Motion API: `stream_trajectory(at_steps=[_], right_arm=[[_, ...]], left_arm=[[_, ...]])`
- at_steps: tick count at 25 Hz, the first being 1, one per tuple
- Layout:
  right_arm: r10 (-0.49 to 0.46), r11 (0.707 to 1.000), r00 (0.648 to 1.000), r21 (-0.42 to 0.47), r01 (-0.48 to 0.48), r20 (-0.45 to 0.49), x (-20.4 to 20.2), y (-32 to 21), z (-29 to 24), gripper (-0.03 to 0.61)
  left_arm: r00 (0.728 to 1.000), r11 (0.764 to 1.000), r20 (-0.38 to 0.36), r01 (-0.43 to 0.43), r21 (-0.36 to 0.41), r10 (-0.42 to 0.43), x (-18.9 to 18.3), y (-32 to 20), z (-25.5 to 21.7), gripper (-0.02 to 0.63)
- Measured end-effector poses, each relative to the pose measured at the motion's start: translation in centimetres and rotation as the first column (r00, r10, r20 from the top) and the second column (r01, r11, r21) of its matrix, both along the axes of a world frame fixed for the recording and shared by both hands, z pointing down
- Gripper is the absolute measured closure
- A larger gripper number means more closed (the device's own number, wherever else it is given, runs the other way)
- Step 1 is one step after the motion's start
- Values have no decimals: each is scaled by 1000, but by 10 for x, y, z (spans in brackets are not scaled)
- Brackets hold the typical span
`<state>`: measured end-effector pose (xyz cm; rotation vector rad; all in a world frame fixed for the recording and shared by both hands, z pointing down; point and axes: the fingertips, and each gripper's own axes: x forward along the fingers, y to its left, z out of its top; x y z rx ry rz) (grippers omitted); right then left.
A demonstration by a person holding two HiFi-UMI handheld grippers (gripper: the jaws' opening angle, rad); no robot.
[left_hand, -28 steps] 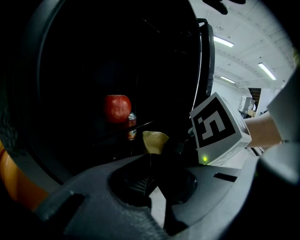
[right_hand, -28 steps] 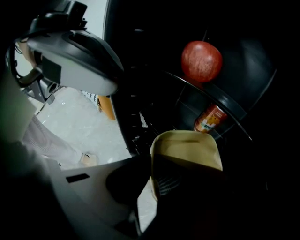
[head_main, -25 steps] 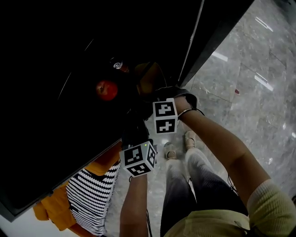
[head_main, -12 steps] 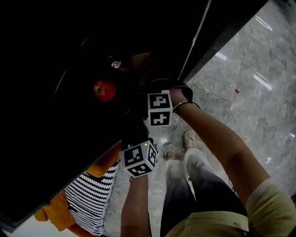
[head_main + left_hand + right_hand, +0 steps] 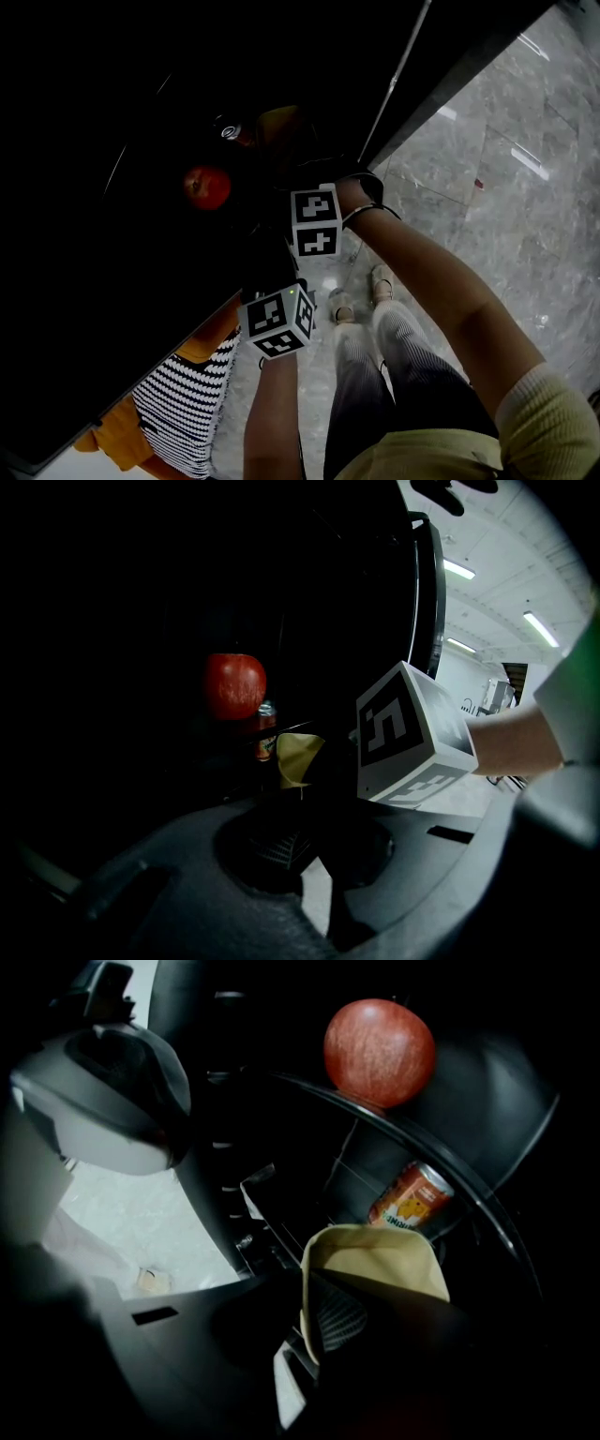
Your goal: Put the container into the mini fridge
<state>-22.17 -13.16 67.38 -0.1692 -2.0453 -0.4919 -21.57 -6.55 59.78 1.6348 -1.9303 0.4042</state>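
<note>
At mini fridge [image 5: 225, 1147] mouth | right gripper [image 5: 323, 1321] jaws pinch container [image 5: 375, 1260] wall, near can [image 5: 410, 1199] | left gripper [image 5: 300, 808] jaws pressed together, empty | remaining, likely: set down, release.

The head view looks steeply down from above, with the fridge [image 5: 94, 234] far and left and the floor [image 5: 506, 187] right. The left gripper view faces into the fridge from a little back, the right cube [image 5: 412, 738] near. The right gripper view sits closer in. All three share the apple [image 5: 206, 186] [image 5: 234, 684] [image 5: 380, 1051] and can [image 5: 232, 131] [image 5: 266, 733] [image 5: 411, 1202]; both gripper views share the container [image 5: 295, 757] [image 5: 375, 1251].
</note>
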Motion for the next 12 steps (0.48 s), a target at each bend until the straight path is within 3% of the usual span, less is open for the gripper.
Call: stream_trajectory(at_steps=[12], right_arm=[[109, 994, 987, -36, -106, 122, 2, 8, -32, 494]], left_arm=[[1000, 999, 19, -20, 26, 19, 4, 2, -16, 591]])
